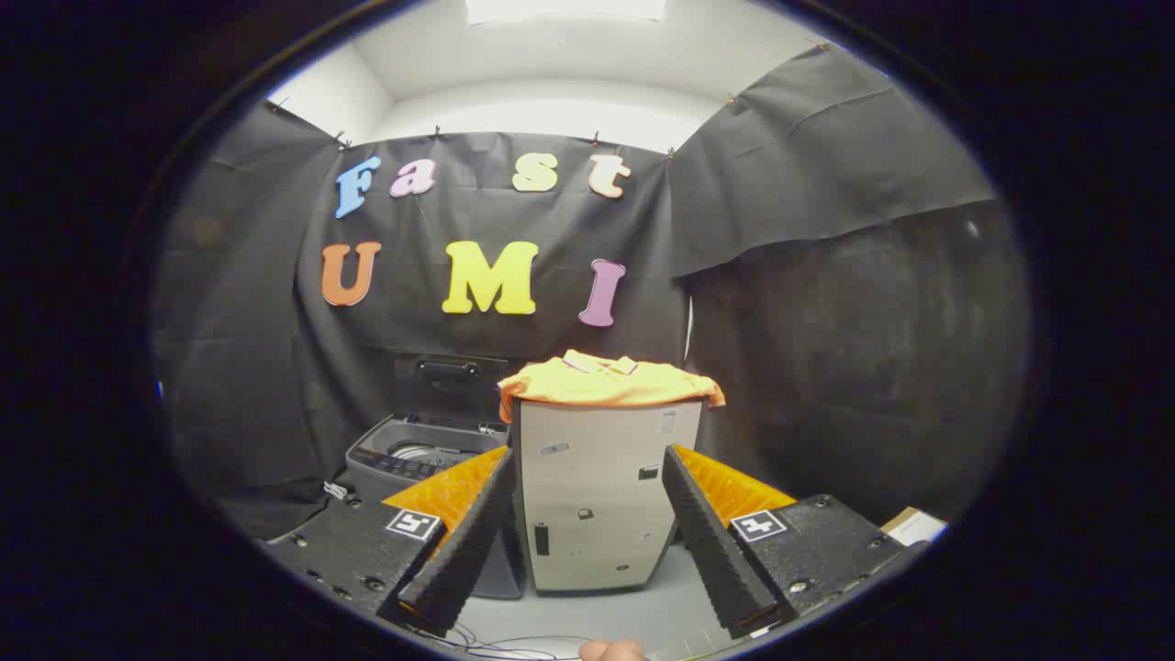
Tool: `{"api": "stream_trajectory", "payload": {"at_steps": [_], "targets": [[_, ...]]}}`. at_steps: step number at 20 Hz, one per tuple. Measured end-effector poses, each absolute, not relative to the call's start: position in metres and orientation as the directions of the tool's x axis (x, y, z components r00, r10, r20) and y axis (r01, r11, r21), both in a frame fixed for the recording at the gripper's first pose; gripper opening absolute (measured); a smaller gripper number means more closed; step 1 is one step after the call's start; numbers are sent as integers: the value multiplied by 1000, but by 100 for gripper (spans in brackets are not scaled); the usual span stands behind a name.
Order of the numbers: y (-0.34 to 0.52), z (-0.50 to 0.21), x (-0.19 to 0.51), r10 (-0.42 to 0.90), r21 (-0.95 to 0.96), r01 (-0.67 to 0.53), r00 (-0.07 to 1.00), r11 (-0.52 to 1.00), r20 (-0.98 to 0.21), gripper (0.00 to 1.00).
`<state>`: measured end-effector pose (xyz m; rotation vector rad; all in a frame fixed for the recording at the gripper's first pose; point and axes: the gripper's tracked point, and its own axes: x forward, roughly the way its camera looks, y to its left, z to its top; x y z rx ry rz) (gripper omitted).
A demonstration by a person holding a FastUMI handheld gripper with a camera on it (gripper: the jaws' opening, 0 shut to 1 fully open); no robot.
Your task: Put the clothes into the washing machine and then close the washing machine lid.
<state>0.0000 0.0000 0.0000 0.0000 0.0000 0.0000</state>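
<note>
Between the 2 spread fingers of the gripper (587, 542), which is standing open and holding nothing, a pale cabinet (601, 496) is rising just ahead, and the orange clothes (606, 379) are lying draped over its top. Beside it, the washing machine (418, 454) is sitting lower with its lid (450, 381) standing up. Gripping only a fold risks the clothes slipping or snagging on the cabinet edge during the carry across.
</note>
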Motion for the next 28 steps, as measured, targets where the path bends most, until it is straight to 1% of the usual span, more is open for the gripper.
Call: {"api": "stream_trajectory", "payload": {"at_steps": [14,22,28], "targets": [[-8,8,5,-14,-6,14,1000,1000,18,100],[0,12,16,-10,-7,10,1000,1000,10,100],[-7,34,38,-38,-47,39,999,998,20,100]]}}
